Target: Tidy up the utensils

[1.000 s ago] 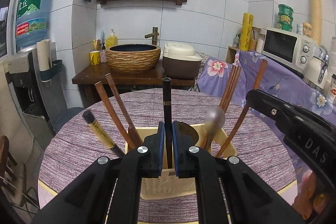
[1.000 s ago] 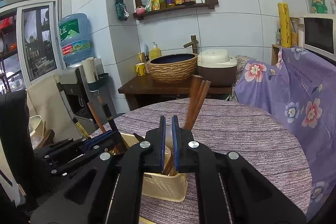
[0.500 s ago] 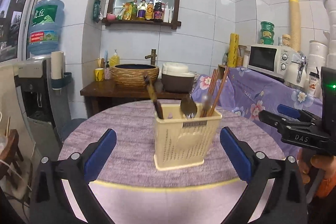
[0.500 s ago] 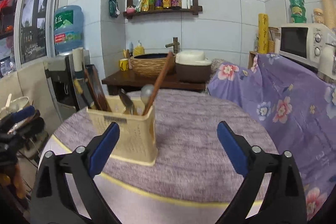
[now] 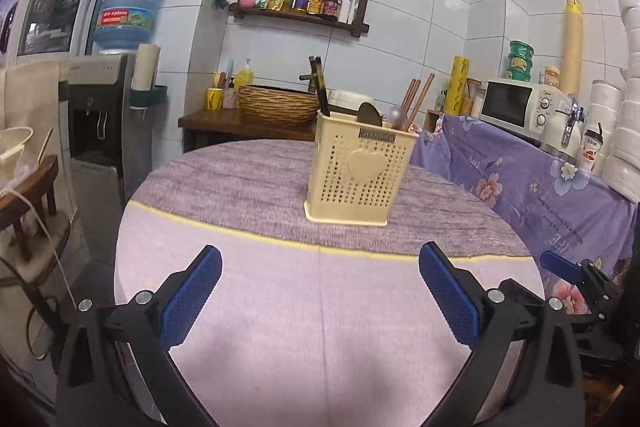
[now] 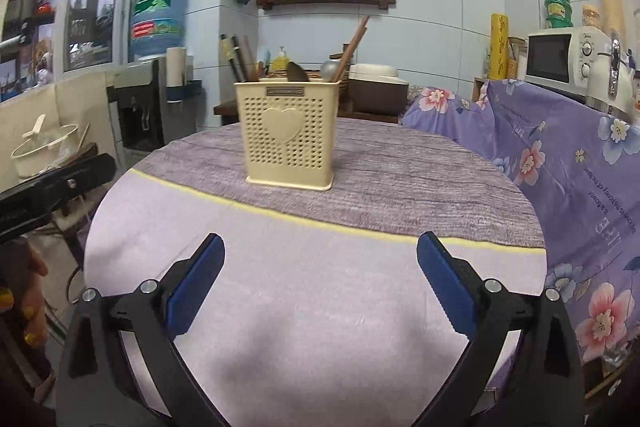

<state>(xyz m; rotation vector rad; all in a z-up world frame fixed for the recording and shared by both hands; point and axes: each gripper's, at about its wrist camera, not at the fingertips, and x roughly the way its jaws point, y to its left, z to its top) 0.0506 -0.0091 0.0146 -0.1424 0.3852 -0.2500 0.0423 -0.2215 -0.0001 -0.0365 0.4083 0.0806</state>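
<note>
A cream perforated utensil holder [image 5: 358,171] [image 6: 289,149] with a heart on its front stands upright on the round table [image 5: 320,311] [image 6: 320,291]. Chopsticks [image 5: 416,99] [image 6: 352,47], a metal spoon [image 5: 398,117] [image 6: 330,70] and a dark scoop [image 5: 369,114] [image 6: 297,71] stick up out of it. My left gripper [image 5: 319,283] is open and empty, well back from the holder over the pale near part of the table. My right gripper [image 6: 320,275] is also open and empty, equally far back. Its blue tip [image 5: 558,265] shows at the right edge of the left wrist view.
A purple flowered cloth [image 6: 560,155] covers the counter on the right, with a microwave [image 5: 516,105] on it. Behind the table are a wooden stand with a woven basin [image 5: 276,103] and a rice cooker [image 6: 376,87]. A water dispenser [image 5: 104,115] stands left.
Both grippers went from shut over the holder to wide open, and both drew back and down, so the holder now stands farther off. The utensils stay in the holder.
</note>
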